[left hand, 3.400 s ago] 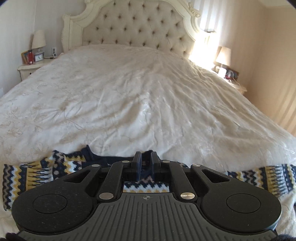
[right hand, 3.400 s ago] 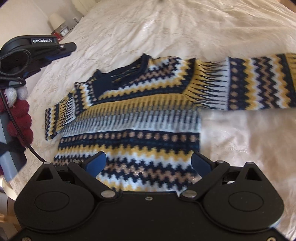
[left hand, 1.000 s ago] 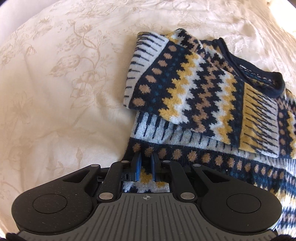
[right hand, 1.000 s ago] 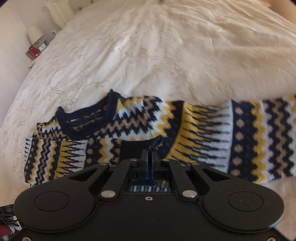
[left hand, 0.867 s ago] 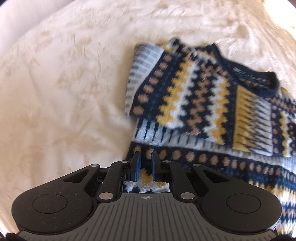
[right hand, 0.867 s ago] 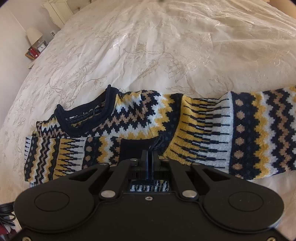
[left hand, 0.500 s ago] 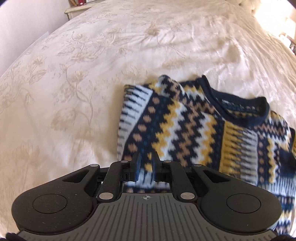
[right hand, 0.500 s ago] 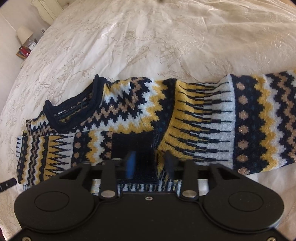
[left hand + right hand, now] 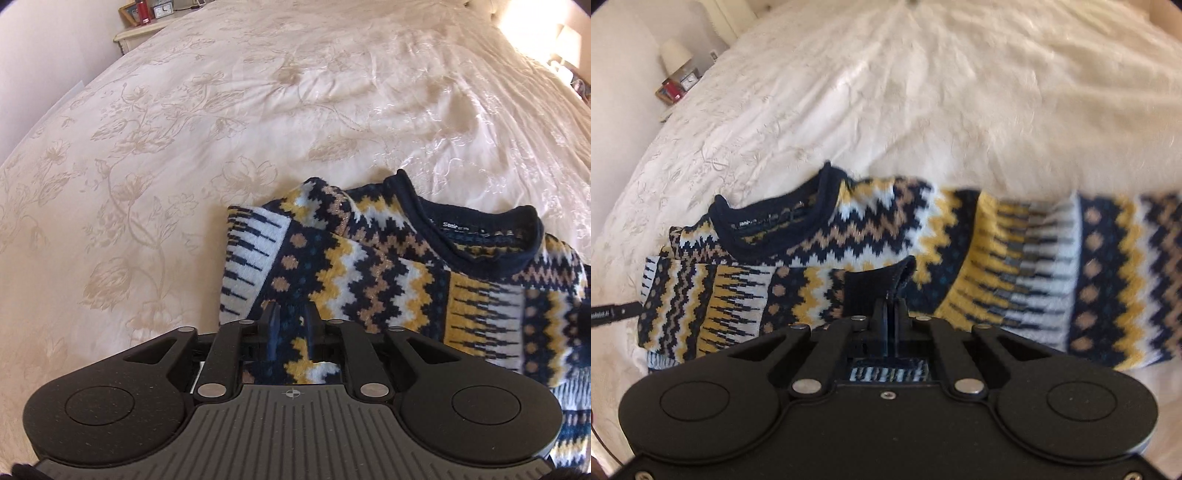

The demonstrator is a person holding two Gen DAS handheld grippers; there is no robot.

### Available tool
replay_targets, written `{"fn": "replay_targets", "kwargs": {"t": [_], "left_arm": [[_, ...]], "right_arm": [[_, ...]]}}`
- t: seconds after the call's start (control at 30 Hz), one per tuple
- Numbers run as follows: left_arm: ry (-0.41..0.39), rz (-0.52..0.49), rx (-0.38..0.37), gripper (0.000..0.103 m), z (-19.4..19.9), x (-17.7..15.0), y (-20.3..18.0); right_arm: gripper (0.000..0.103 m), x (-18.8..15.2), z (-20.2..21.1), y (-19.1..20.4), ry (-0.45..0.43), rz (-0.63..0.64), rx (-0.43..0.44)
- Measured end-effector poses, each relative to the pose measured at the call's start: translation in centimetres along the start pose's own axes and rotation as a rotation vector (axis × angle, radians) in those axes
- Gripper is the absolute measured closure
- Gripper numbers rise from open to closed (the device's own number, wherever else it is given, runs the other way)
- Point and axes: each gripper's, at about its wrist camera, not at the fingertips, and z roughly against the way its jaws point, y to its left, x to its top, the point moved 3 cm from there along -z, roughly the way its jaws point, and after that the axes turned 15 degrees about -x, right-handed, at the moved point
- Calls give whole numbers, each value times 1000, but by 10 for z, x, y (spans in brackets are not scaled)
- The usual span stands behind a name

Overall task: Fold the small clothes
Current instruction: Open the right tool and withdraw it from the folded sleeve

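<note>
A navy, yellow, tan and white patterned sweater lies on the cream bedspread, its left sleeve folded across the chest. My left gripper hovers over the folded sleeve, jaws slightly apart with knit showing between them. In the right wrist view the sweater stretches with its right sleeve extended to the right. My right gripper is shut on the folded sleeve's navy cuff.
A bedside table with small items stands at the far left; it shows in the right wrist view too. The left gripper's black tip pokes in at the left edge.
The right gripper opened half a second ago and has shut again on the navy cuff. The left gripper's jaws have parted slightly and it has drawn back from the sweater's left side.
</note>
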Motion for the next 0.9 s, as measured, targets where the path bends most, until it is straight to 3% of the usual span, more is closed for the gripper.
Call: {"fn": "replay_targets", "kwargs": {"t": [0.17, 0.37, 0.43, 0.5, 0.57, 0.63, 0.7, 0.9], "left_arm": [[54, 8, 18, 78, -27, -3, 5], [102, 0, 10, 76, -47, -7, 14], [108, -19, 0, 71, -47, -6, 13], [114, -30, -14, 69, -45, -6, 13], [103, -18, -39, 63, -40, -7, 14], [87, 4, -95, 33, -33, -8, 12], [76, 0, -137, 20, -22, -11, 4], [35, -95, -169, 18, 22, -37, -26]], "right_arm": [[93, -6, -27, -16, 112, -35, -43], [73, -15, -41, -16, 127, -71, -89], [44, -17, -37, -16, 114, -78, -77], [25, -18, -29, -16, 96, -83, -71], [26, -19, -19, -17, 81, -92, -68], [25, -21, -9, -20, 73, -120, -49], [24, -23, 5, -24, 59, -151, -24], [16, -36, 42, -28, 23, -193, -5]]}}
